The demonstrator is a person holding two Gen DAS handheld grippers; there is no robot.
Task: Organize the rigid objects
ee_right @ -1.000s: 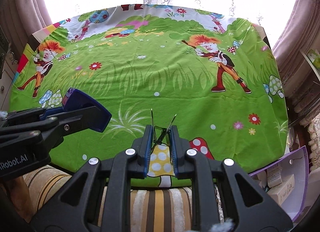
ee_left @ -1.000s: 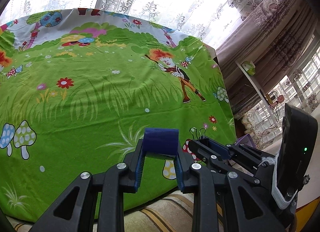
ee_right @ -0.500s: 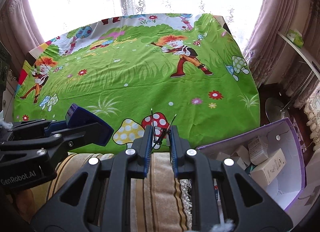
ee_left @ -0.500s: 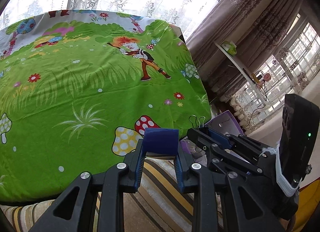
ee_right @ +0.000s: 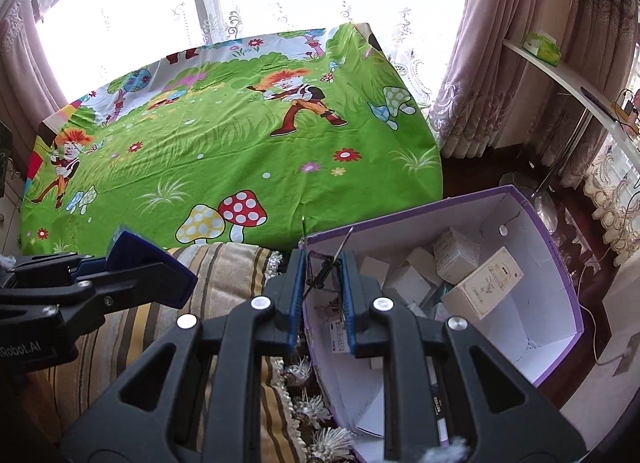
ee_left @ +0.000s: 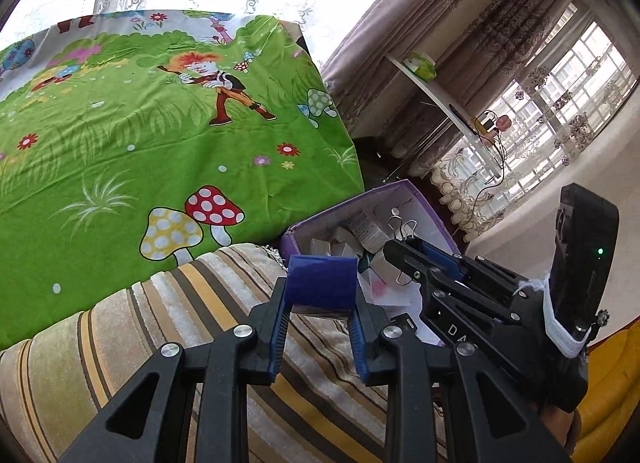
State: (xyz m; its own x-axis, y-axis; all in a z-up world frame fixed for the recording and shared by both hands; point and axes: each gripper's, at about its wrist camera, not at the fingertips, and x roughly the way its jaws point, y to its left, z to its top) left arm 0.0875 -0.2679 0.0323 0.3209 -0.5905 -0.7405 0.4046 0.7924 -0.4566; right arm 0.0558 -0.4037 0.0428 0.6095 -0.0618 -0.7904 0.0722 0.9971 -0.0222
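Note:
My left gripper (ee_left: 322,287) is shut on a dark blue block (ee_left: 322,281), held above the striped cushion (ee_left: 168,327) beside the purple box (ee_left: 316,223). The block also shows in the right wrist view (ee_right: 148,263). My right gripper (ee_right: 322,275) is shut on a black binder clip (ee_right: 320,273) with its wire handles sticking up, over the left rim of the purple box (ee_right: 560,279). The clip also shows in the left wrist view (ee_left: 402,231). The box holds several small white and cream cartons (ee_right: 484,283).
A table with a green cartoon cloth (ee_right: 224,151) stands ahead. The striped cushion (ee_right: 224,287) lies between it and me. Curtains (ee_right: 480,75) and a white shelf (ee_right: 568,79) are on the right. Cables (ee_right: 600,343) trail on the floor by the box.
Both grippers have pulled back from the table and swung right and down, carrying the blue block and the binder clip. The purple box has come fully into view under the right gripper.

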